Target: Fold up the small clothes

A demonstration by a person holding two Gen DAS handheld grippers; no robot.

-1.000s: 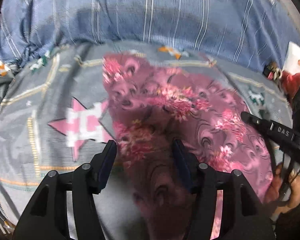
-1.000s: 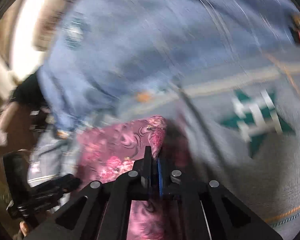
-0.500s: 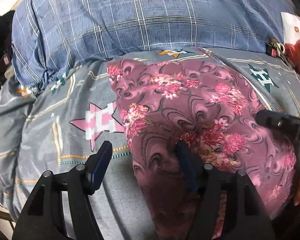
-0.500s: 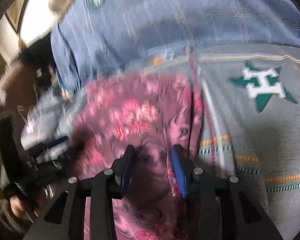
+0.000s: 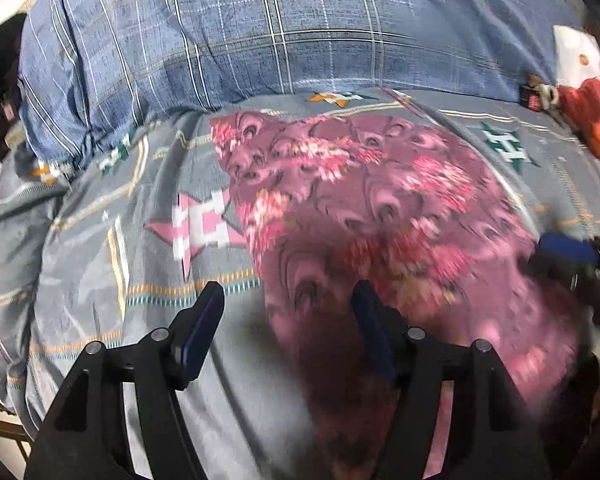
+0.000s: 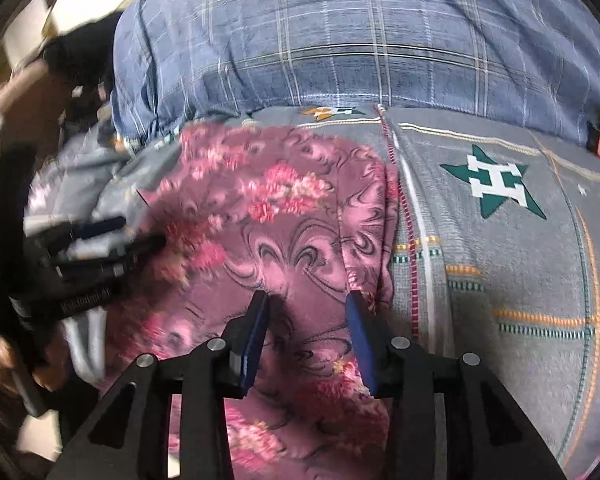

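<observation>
left wrist: fuzzy floral garment (image 5: 360, 208) on woven bedspread (image 5: 100, 280).

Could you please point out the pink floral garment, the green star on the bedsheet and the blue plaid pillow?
pink floral garment (image 6: 292, 236): right wrist view, its flat middle.
green star (image 6: 494, 186): right wrist view, its white centre.
blue plaid pillow (image 5: 280, 32): left wrist view, its front face.

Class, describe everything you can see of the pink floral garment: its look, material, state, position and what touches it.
The pink floral garment is a mauve-pink cloth printed with dark swirls and bright pink flower clusters; it looks soft and thin. It lies spread, slightly rumpled, on the grey star-patterned bedspread, below the blue plaid pillow. The open left hand-held gripper straddles its left edge; the open right hand-held gripper sits over its right side. Neither grips it.
</observation>
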